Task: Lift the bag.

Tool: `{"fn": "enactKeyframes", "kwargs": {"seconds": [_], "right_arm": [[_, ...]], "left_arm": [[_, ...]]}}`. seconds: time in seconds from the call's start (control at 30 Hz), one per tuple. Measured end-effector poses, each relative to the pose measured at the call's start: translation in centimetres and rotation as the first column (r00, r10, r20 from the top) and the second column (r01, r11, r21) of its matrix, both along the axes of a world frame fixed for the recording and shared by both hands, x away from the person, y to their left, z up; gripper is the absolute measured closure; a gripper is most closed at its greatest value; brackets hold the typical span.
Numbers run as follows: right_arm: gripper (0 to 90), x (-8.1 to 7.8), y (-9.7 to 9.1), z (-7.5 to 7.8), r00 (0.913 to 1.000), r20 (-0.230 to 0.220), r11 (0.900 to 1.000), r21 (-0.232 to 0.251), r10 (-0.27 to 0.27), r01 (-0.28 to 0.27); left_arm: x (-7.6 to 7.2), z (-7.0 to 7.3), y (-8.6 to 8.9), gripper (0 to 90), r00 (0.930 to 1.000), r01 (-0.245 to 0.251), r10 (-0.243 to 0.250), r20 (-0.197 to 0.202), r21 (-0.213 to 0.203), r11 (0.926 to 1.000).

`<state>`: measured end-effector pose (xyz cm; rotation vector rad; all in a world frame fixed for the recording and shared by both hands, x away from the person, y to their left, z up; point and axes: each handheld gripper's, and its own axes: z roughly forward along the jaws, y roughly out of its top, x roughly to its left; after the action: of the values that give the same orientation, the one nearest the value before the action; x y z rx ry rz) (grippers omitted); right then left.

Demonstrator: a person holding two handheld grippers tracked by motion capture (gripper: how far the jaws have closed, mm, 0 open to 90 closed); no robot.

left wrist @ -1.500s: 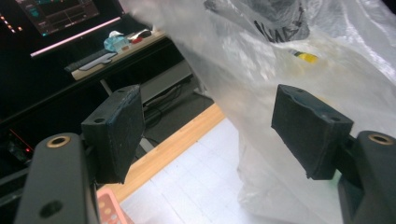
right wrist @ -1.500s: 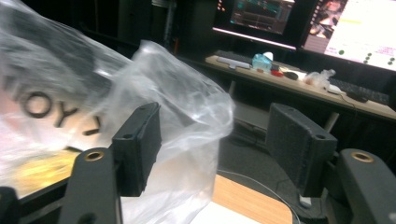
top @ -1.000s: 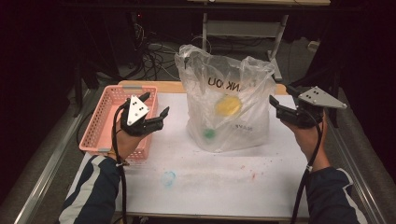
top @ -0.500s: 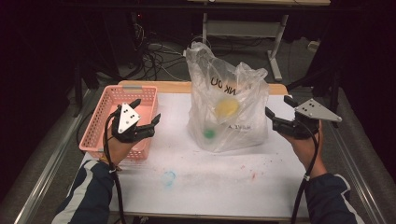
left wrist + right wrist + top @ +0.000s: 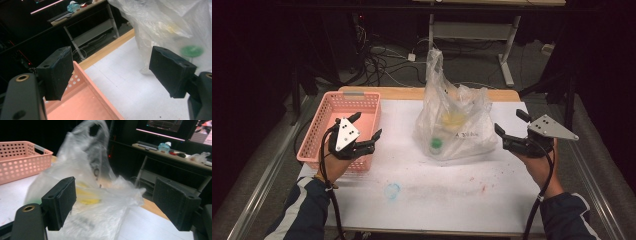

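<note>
A clear plastic bag (image 5: 457, 125) stands slumped in the middle of the white table, with something yellow (image 5: 453, 118) and something green (image 5: 436, 144) inside. My left gripper (image 5: 368, 124) hovers open over the right rim of a pink basket (image 5: 327, 115), well left of the bag. In the left gripper view the jaws (image 5: 112, 67) stand wide with the bag (image 5: 162, 27) beyond them. My right gripper (image 5: 508, 120) is just right of the bag; its jaws have just been opening and nothing is between them. The right gripper view (image 5: 117, 200) looks at the bag (image 5: 95, 195) close ahead.
A blue ring mark (image 5: 392, 190) and red specks stain the table's near half. A wooden strip (image 5: 412, 93) edges the far side, with cables and a desk frame on the dark floor behind. Metal rails run along both sides of the table.
Both hands have dropped and drawn away from the bag, the left toward the basket. The right jaws have spread wider. The bag has narrowed, with one handle now standing up.
</note>
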<state>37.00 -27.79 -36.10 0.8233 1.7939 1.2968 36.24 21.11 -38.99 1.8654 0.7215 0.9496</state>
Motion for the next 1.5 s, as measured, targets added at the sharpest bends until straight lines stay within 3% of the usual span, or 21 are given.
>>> {"fn": "enactKeyframes", "kwargs": {"seconds": [0.5, 1.17, 1.5], "right_arm": [[17.9, -1.9, 0.9, -1.6, 0.9992, -0.013, 0.9985, -0.037, 0.039, -0.039], [18.1, -4.5, 0.6, -4.3, 0.9979, -0.016, 0.9957, -0.067, 0.063, -0.064], [17.9, -5.5, 0.3, -6.6, 0.9964, -0.045, 0.9915, -0.105, 0.072, -0.076]], "left_arm": [[-1.7, -1.1, -0.1, 16.2, 0.9993, 0.037, -0.037, 0.000, 0.041, 0.9985], [-3.7, -3.9, -0.6, 16.1, 0.9957, 0.085, -0.080, -0.048, 0.124, 0.9886], [-4.1, -5.1, 0.2, 16.1, 0.9953, 0.074, -0.066, -0.071, 0.117, 0.9903]]}}
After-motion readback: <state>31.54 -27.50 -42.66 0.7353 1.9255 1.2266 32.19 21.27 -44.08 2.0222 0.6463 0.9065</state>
